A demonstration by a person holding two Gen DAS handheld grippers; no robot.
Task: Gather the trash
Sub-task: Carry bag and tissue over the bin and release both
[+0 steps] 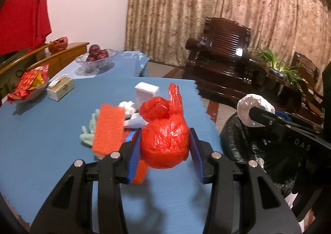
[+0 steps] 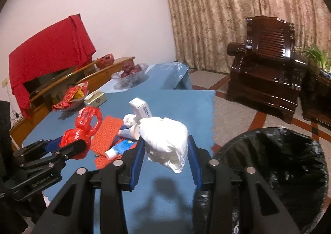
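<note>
Left gripper pinches a knotted red plastic bag between its blue pads; the bag hangs clear of the blue table, its shadow on the cloth below. The bag's loose handles stick up above the knot. In the right wrist view the same gripper shows from the side at lower left, red bag clamped in it.

Right gripper pinches a white crumpled bag between its pads, also lifted off the table, shadow beneath. In the left wrist view the right gripper comes in from the right edge with the white bundle at its tip, sitting over the bin.

Trash bin with black liner stands on the floor just beside the table's right edge; its mouth is open, and the contents are too dark to read.

Left on the table: an orange mesh pad, a white-and-blue tube partly on another piece of orange mesh, a white box tilted upright, a crumpled white tissue, and something pale green behind the orange pad. All clustered near the table's middle.

Further back: a tissue box, a glass dish of red wrappers, and a glass bowl of red fruit on the far section. A dark wooden armchair stands against the curtain.
</note>
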